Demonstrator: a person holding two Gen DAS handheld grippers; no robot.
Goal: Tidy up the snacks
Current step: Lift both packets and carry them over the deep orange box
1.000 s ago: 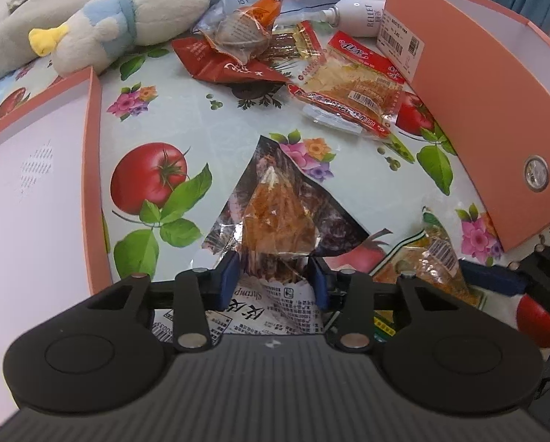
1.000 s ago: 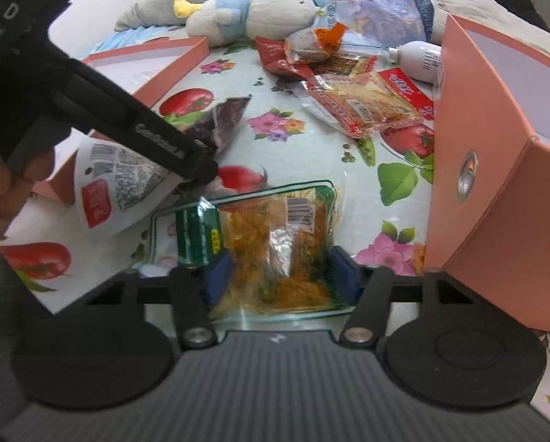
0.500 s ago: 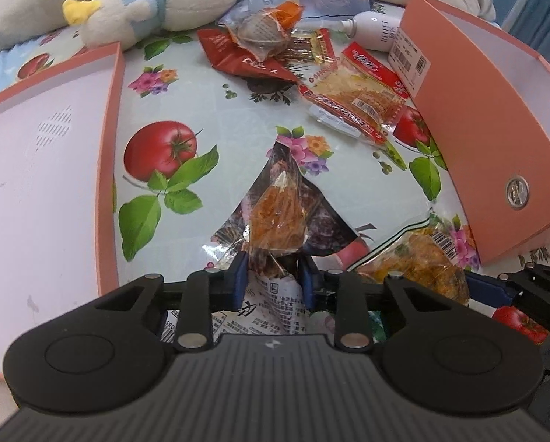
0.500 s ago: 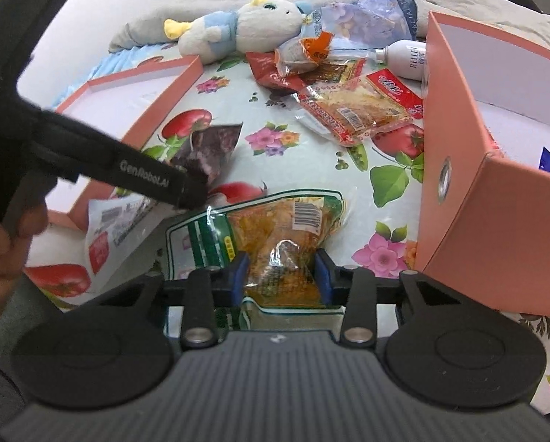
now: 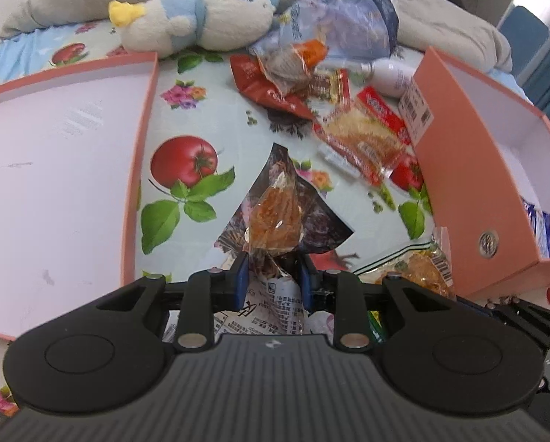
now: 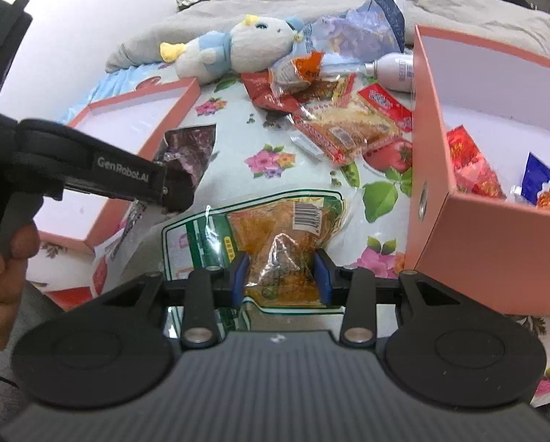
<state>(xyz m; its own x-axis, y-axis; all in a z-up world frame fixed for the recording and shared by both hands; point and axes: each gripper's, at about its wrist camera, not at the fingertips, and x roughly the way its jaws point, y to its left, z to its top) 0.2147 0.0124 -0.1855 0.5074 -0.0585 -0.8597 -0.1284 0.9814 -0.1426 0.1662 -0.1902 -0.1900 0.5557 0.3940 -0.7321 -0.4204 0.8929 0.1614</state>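
Two snack packets are now clamped, one in each hand-held tool, where a second ago both jaws stood wider and the packets lay loose between them on the tomato-and-flower printed cloth (image 5: 208, 118). The left gripper (image 5: 273, 276) has just been closing; its blue pads now pinch the near end of the dark purple foil packet with a clear window of orange strips (image 5: 278, 217). The right gripper (image 6: 281, 274) has likewise just been closing and grips the near end of the clear, green-bordered packet of orange-yellow snack (image 6: 275, 235). Both packets appear lifted clear of the cloth compared with the earlier views, the scene beneath them having dropped away.

The open salmon-pink cardboard box (image 6: 496, 243) stands just right of the green-bordered packet; a red packet (image 6: 466, 165) and a blue packet (image 6: 543, 184) already lie inside it. The shallow salmon-pink box lid (image 5: 53, 169) lies at the left. Further loose snacks, among them a red-edged packet of pale crisps (image 5: 363, 140), remain on the far cloth near a white and blue plush toy (image 5: 201, 22).

Judged from this, the grasp stage is complete for both packets, and the carry to the box would be the step in hand; the bulk of the sorting is still to do.
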